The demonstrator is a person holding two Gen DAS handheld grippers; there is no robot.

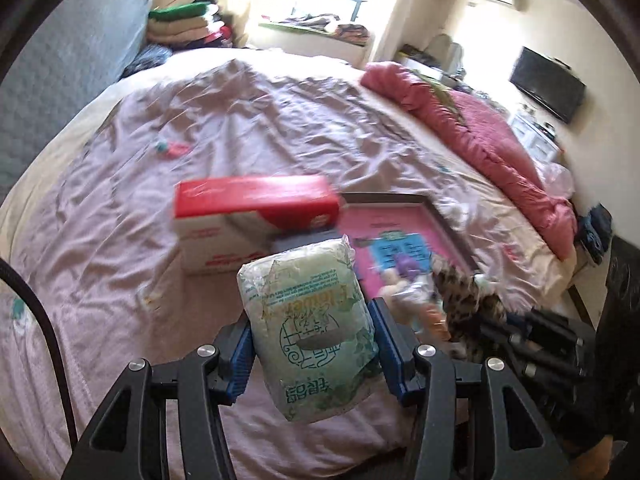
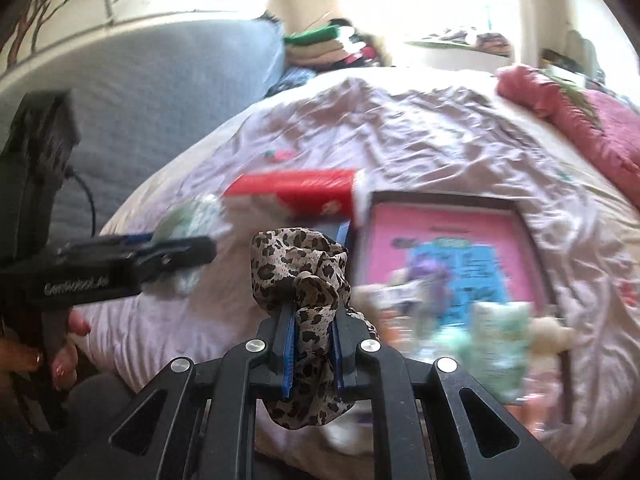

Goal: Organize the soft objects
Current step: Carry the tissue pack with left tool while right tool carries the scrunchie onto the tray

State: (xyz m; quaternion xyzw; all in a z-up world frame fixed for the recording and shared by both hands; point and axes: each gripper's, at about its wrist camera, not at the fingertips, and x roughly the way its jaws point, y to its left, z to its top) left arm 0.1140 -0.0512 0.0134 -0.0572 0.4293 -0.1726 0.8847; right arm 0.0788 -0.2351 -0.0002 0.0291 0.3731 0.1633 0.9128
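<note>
Left tool [image 1: 312,344]: clamped across the sides of a wrapped tissue roll [image 1: 308,328], pale green print on the film, held clear above the bed [image 1: 120,208]; grip taken at the waist, presumably so the soft pack does not slip. Red and white box [image 1: 248,224]: resting on the lilac sheet just beyond the roll, apparently a receptacle for sorted items, though its opening cannot be made out. Pink-lined tray [image 1: 404,228]: touching or just beside the box on its right, dark rim, printed card inside; small plush and packets heaped at its near end, blurred. Right tool [image 2: 312,340]: clenched tight on a leopard-print scarf [image 2: 300,264], cloth bunched above the pads and trailing below, lifted free of the bed; pinch near the middle keeps the loose ends gathered. Pink quilt [image 1: 480,136]: piled along the far right edge of the bed.
</note>
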